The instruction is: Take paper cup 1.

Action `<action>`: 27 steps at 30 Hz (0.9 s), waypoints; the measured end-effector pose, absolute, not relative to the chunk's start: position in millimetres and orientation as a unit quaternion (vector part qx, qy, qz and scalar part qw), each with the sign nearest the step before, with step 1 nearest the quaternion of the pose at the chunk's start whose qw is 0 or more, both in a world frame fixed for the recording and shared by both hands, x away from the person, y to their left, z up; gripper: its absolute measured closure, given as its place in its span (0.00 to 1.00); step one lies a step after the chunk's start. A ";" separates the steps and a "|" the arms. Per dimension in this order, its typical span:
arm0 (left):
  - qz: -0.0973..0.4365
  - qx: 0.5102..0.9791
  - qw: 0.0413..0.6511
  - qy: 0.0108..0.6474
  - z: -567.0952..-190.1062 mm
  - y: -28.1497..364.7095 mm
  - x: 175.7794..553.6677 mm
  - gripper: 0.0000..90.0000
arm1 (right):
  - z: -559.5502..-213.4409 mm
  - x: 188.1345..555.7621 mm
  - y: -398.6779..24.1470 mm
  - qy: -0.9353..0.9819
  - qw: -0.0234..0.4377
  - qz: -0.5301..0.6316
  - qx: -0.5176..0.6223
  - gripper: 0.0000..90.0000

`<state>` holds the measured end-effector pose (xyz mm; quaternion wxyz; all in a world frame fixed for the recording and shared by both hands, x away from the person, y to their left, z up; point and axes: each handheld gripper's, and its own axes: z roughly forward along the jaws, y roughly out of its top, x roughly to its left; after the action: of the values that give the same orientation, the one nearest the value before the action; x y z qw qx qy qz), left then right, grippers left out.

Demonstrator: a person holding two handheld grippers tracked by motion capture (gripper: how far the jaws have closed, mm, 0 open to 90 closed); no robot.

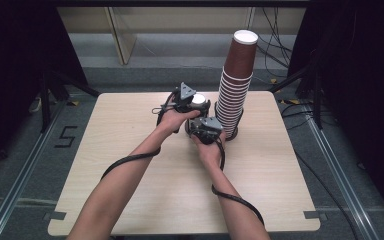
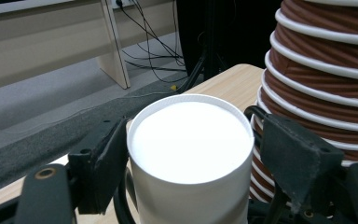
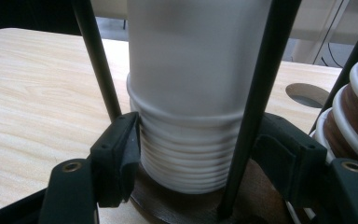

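White paper cup (image 2: 191,154) sits upside down on top of a short white cup stack (image 3: 186,163), near table centre, toward 12 o'clock from your hands and just at 9 o'clock of the tall brown cup stack (image 1: 235,90). Your left gripper (image 1: 192,103) is up at the top cup: in the left gripper view its jaws stand either side of the cup w/ the cup between them, left pad right at the wall, right pad close by; can't tell if both press, so no firm pinch to call. Your right gripper (image 1: 206,131) is lower, at 6 o'clock of the left one; in the right gripper view its jaws are drawn in tight on the ribbed rims of the white stack, left finger (image 3: 119,156) touching the rims, the stack standing in a dark round holder base (image 3: 177,203) w/ thin black rods (image 3: 95,56) rising past it. Wooden table (image 1: 130,165) carries it all; cables trail back along both your forearms.
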<state>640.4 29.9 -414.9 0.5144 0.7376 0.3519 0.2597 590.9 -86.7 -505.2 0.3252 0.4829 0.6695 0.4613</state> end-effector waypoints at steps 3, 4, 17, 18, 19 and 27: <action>0.258 0.738 0.514 0.354 -416.3 30.9 642.0 0.28 | -504.8 590.2 -87.1 0.670 0.326 0.458 0.485 0.37; 0.258 0.738 0.514 0.354 -416.7 31.1 642.5 0.29 | -504.4 589.9 -87.6 0.673 0.324 0.456 0.485 0.37; 0.266 0.739 0.513 0.348 -419.9 28.1 643.7 0.36 | -504.4 589.7 -87.8 0.674 0.325 0.455 0.484 0.38; 0.266 0.738 0.513 0.347 -420.1 28.3 643.6 0.37 | -504.4 589.9 -87.8 0.674 0.326 0.454 0.483 0.38; 0.266 0.738 0.513 0.347 -420.1 28.4 643.6 0.37 | -504.5 589.9 -87.8 0.674 0.326 0.454 0.483 0.38; 0.272 0.733 0.522 0.341 -411.8 29.3 641.1 0.37 | -505.2 590.8 -87.2 0.671 0.326 0.459 0.481 0.38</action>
<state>641.1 29.3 -411.8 0.5222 0.7326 0.3413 0.2722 590.8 -87.2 -505.2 0.3264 0.4815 0.6714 0.4592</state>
